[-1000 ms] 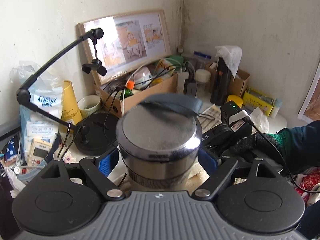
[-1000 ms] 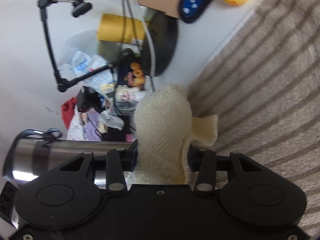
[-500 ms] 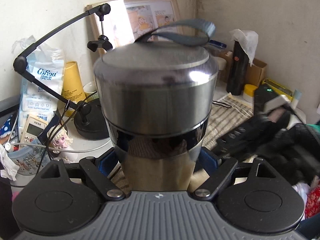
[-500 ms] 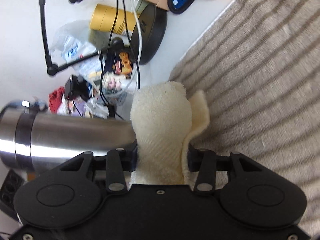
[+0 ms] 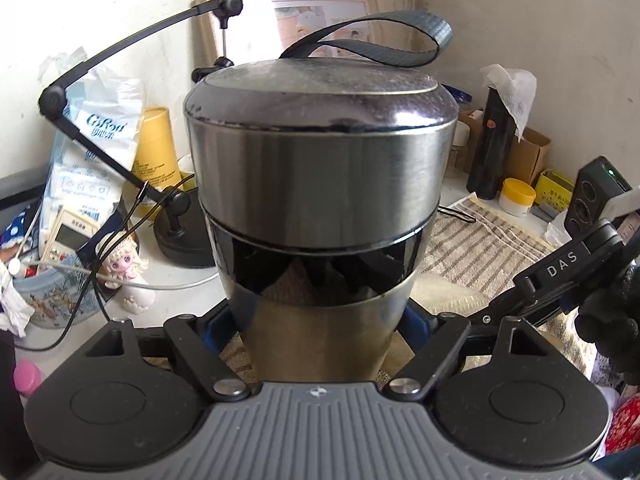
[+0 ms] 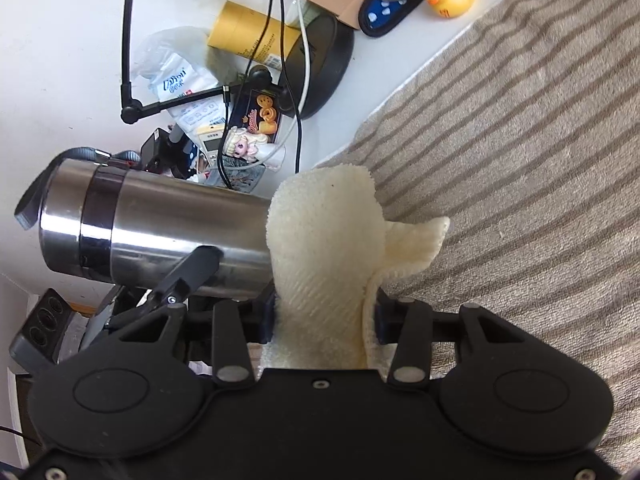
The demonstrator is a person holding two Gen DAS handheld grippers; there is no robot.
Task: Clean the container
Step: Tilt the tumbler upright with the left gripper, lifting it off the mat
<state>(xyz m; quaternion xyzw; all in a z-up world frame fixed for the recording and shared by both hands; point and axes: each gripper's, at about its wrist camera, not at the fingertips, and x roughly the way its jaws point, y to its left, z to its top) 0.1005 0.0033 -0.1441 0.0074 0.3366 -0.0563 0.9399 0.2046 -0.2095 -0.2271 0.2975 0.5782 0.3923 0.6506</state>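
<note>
I have the tall brushed-steel flask with the dark band and grey strap clamped low on its body in my left gripper. It fills the centre of the left wrist view, standing up out of the jaws with the lid end away from me. My right gripper is pinched narrow on a folded cream terry cloth.

In the right wrist view the flask lies across the left half of the frame, and the cloth's rounded end sits against its bare lower wall, or just short of it; I cannot tell which. To wipe well I would press the cloth flat and stroke along the wall toward the band, holding the flask firm over the striped beige towel.
</note>
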